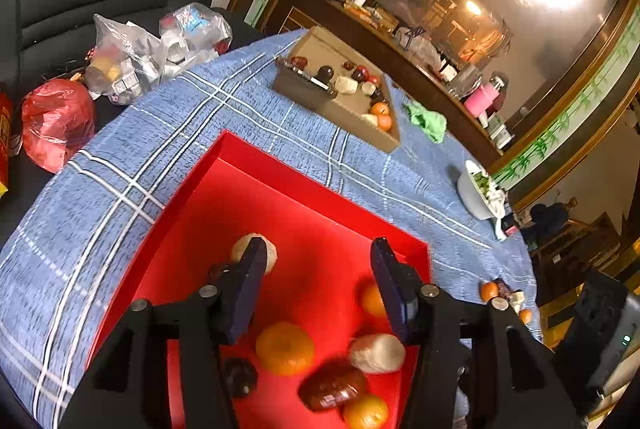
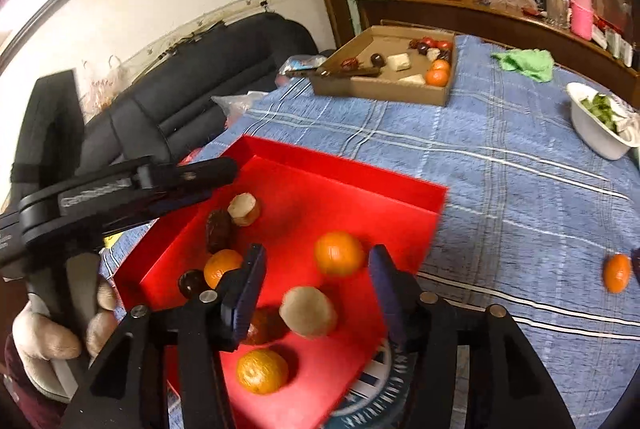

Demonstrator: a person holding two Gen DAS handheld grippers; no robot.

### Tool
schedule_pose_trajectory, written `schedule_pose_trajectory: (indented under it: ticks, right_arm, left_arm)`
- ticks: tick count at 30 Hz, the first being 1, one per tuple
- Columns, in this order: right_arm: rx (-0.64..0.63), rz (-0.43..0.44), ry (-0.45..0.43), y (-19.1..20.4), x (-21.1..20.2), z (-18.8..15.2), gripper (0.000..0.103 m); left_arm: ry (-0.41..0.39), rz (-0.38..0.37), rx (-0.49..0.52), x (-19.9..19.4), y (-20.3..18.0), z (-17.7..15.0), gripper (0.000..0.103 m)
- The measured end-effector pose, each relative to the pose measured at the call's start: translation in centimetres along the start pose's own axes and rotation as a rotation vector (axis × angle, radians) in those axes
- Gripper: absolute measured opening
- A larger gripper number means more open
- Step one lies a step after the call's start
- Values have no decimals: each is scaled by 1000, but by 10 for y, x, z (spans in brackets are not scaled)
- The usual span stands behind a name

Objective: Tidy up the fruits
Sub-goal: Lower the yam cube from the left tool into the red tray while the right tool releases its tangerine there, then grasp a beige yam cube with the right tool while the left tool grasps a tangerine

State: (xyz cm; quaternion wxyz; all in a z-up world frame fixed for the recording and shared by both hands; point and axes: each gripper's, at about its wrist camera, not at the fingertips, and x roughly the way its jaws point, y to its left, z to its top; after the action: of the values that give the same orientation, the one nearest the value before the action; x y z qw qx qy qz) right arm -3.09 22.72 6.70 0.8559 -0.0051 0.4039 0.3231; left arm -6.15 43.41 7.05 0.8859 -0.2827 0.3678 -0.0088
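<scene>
Your red tray (image 2: 360,189) on the blue cloth (image 2: 500,169) holds oranges (image 2: 339,254), pale chunks (image 2: 308,311) and dark fruit; the cardboard box (image 2: 380,93) beyond holds more of the same. Both hands angle down over the tray. Left gripper (image 1: 318,289) and right gripper (image 2: 316,293) stand spread, pinching nothing

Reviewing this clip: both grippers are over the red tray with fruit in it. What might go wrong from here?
1. The oranges and pale pieces in the red tray look blurred, perhaps rolling, so a grab may miss.
2. The left gripper and right gripper, both open and empty, share the tray and might collide.
3. A loose orange lies on the tablecloth and may roll away.
</scene>
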Motion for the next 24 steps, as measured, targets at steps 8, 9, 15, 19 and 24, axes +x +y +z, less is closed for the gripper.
schedule_pose_trajectory:
  ticks: [8,9,15,19,24]
  right_arm:
    - [90,-105,-69,-78,-84,-40,65]
    - [123,-138,-74,-99,-100,-51,66]
    - [311,-334,-87,-201,-175,-108,66]
    - [411,-378,-116,-242,-205,-126,66]
    - [447,-369,-131,-269,-202,-117,66]
  left_arm:
    - [-11,-99,27,-29,-47,-15,72]
    - [0,-114,40,-28,-57,-19,72]
    - [94,-187,147,0,-125,-48,73]
    - [167,-205,212,25,-164,-72,73]
    - [215,-198,311,53,-207,-95,73]
